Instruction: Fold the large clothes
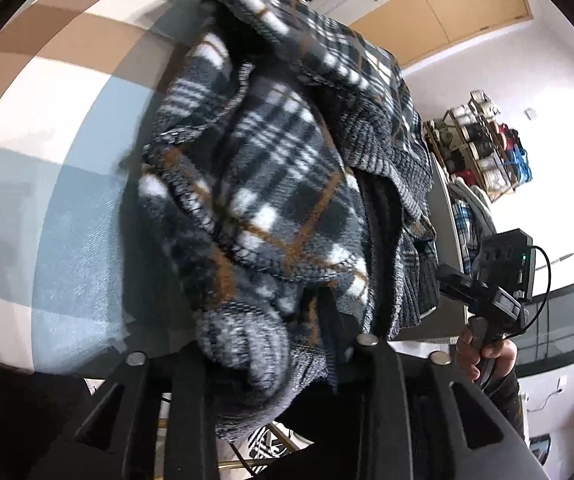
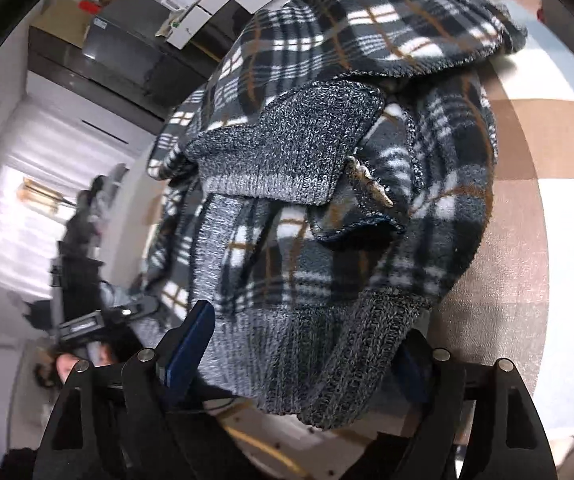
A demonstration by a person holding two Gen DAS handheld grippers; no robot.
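One garment is all I have in front of me — a plaid fleece jacket (image 1: 271, 184) in dark grey, white and brown, bunched in a heap on a checked blanket (image 1: 67, 216) of blue, white and tan squares.

Starting on my left: my left gripper (image 1: 287, 344) has its two fingers narrowly apart with a fold of the jacket's grey ribbed hem drooping between them. The cloth hides the pads, so I cannot tell whether they press on it or merely flank it. The heap rises straight ahead of this gripper and fills most of its view; the blanket lies off to its left. To its right I see my other hand (image 1: 487, 356) wrapped around the second gripper's handle, and beyond that one rack of yarn cones (image 1: 483, 140) against the white wall.

Moving right: my right gripper (image 2: 299, 364) stands spread wide. I can make out one blue pad (image 2: 191, 344) on its left finger, clear of the fabric; the right finger is mostly hidden behind a ribbed cuff (image 2: 347, 364) that hangs loose between the two. The jacket (image 2: 327, 160) sits just ahead of it, with one grey knit panel (image 2: 287, 148) lying on top and the blanket (image 2: 527, 240) to its right.
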